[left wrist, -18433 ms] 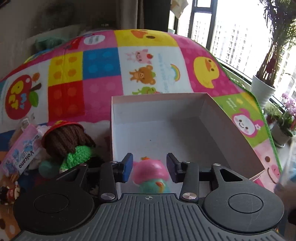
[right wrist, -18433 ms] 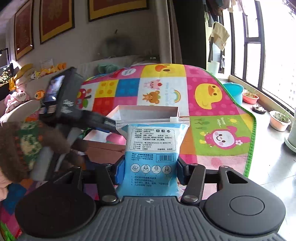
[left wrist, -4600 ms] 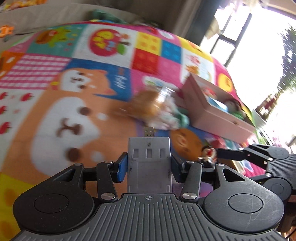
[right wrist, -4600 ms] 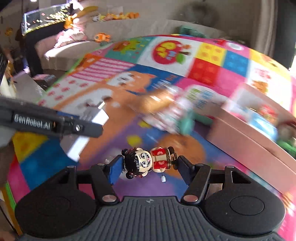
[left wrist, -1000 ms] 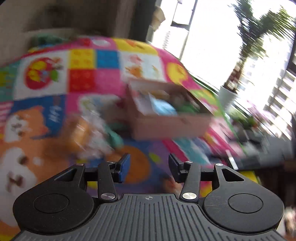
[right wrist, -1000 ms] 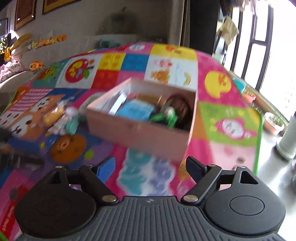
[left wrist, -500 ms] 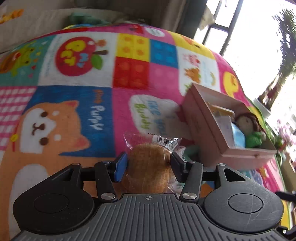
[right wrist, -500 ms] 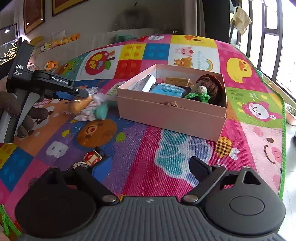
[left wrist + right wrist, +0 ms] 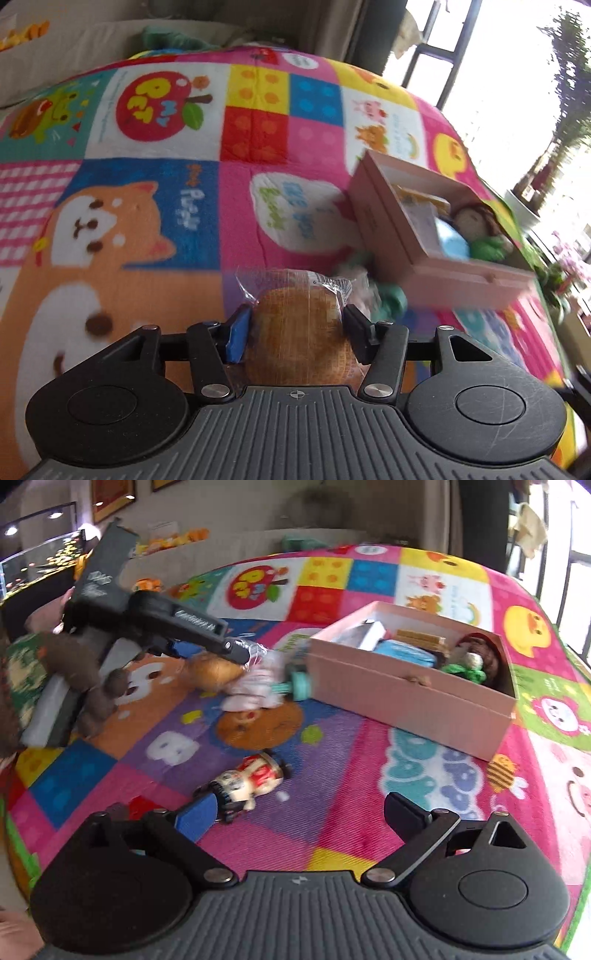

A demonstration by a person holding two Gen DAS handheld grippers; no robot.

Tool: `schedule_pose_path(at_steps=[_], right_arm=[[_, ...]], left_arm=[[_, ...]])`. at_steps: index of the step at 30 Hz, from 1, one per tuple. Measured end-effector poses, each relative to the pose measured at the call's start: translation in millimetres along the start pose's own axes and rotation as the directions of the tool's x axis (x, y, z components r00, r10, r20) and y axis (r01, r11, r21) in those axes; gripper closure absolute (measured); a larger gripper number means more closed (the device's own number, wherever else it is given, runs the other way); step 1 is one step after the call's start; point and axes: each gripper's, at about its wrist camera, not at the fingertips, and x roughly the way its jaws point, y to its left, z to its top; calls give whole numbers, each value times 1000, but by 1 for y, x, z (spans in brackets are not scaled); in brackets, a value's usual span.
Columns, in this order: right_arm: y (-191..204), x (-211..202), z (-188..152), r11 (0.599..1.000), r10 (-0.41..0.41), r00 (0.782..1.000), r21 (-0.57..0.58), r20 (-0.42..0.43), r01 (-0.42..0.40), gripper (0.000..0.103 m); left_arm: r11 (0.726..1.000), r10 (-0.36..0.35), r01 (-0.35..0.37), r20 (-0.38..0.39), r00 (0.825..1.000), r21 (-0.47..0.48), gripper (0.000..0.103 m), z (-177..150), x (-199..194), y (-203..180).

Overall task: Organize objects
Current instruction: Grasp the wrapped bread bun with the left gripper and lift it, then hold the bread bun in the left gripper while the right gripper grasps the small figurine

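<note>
- Presently, left tongs half open and set astride a wrapped bun lying on the play mat; pads right up against the clear wrapper on both sides, no squeeze or dent to be seen, so read as not yet gripped.
- Bun square in line with the left tongs, long axis pointing straight ahead between the fingers, crimped end of the wrapper farthest away.
- Right tongs spread wide, nothing between the fingers.
- Small figurine flat on the mat toward its near edge, just ahead of the right tongs and off to the blue-padded finger's side, head nearly touching that finger; long axis slanted, running from that finger up toward the middle of the gap.
- Pink box farther off toward the window edge of the mat, already holding a knitted doll, a blue packet and other bits.
- Blurred pink-and-teal soft toy between bun and box, touching the box wall or just beside it; cannot tell which.
- Key relation: bun nearer the left hand, figurine nearer the right, box to the right of both.
- Likely next for the right: shift toward the blue finger's side to centre the figurine, then close across its body.
</note>
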Motion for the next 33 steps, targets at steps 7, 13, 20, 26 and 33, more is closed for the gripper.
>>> schedule_pose_path(at_steps=[7,13,20,26,33], right_arm=[[21,22,6,999,27,999,-46,-17,-28,6],[13,24,8,975,-155,988,-157,10,154,6],[-33,8,14,938,-342,940,-61,15,342,6],[-27,8,20,971,-239,971,8,6,239,6],[17,33,38,982,-163,987,-91,10,163,29]], left_arm=[[998,-37,41,-91,995,43,44,-53,-41,-22],[996,-14,20,-69,998,85,44,-55,-31,-46],[995,-18,23,-61,998,92,44,-51,-20,-59],[996,-22,27,-54,998,87,44,-53,-22,-55],[998,67,-67,14,998,-1,44,-50,-38,-11]])
